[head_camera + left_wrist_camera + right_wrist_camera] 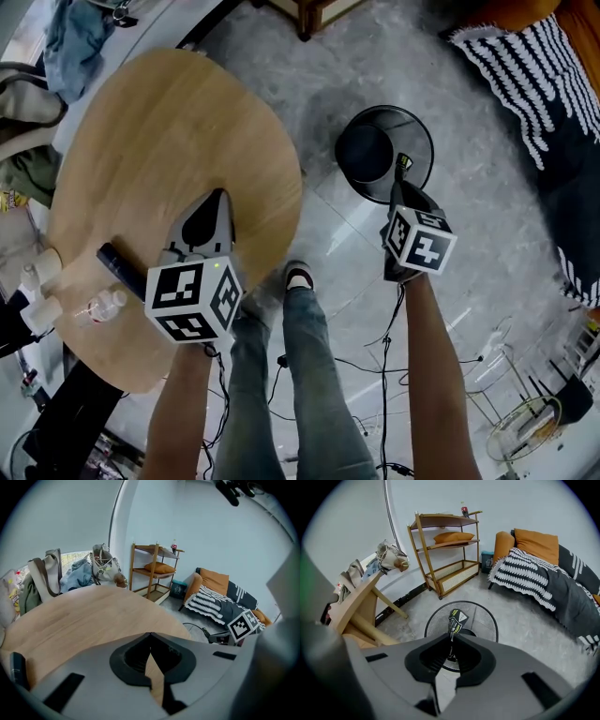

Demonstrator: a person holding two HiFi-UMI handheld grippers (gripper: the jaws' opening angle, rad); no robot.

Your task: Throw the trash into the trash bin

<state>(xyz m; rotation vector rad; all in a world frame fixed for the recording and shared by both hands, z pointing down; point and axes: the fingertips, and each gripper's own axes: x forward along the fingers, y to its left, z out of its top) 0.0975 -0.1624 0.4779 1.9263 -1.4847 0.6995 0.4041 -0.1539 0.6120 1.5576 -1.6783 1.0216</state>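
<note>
The round black wire trash bin [420,131] stands on the grey floor to the right of the wooden table [159,131]. My right gripper [402,184] hangs over the bin's near rim, shut on a small black-and-yellow wrapper [404,163]. In the right gripper view the wrapper [456,620] sticks up from the gripper [451,637] above the bin [487,617]. My left gripper [219,195] is over the table's near part, shut and empty; in its own view the jaws [149,635] meet above the bare tabletop [84,620].
A black stick-like object [120,266] and a clear plastic bottle [105,306] lie on the table's near-left part. A sofa with a striped blanket [534,578] and a wooden shelf [445,555] stand beyond the bin. Cables [375,366] trail on the floor by the person's legs [309,375].
</note>
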